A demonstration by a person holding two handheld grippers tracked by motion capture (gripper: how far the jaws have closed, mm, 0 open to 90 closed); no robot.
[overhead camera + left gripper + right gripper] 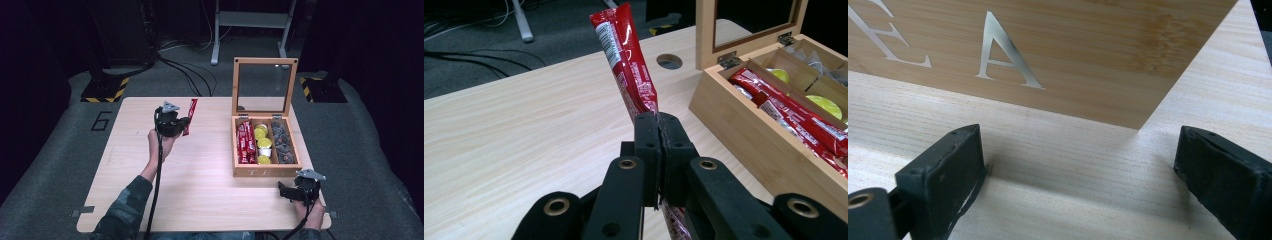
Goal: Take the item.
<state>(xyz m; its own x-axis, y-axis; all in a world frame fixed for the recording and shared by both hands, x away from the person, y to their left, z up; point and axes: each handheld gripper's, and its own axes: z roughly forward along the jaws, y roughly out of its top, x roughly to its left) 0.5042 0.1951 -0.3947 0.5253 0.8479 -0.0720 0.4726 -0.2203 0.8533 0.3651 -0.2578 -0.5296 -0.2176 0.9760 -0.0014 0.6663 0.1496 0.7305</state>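
Left gripper (181, 123) is clamped on the red sachet (626, 60), jaws pressed tight on its lower part, most of the stick standing up past the tips and leaning a bit. It's held above the table (200, 200), left of the tea box (265, 171), well apart from it.

Right gripper (1078, 165) sits low at the box's front right corner, jaws spread wide, holding nothing, facing the lettered front wall.

My read: the sachet goes in the left compartment with the other red sachets (246, 142). To do it well:

- Swing left gripper right and keep the sachet above the box wall; its free end is floppy and will catch the rim if you come in low.
- Line the stick's long axis up with the compartment, front to back, same as the ones already lying there. Right now it's roughly upright, so tip it flat before you lower.
- Stay clear of the open lid (264, 86) at the back; enter from the front half.
- Lower until the free end rests on the stack, then let go. Dropping from height likely bounces it into the yellow pods (263, 144) next door.
- Right gripper is close enough to brace the box front if it slides. Otherwise keep it out of the way.
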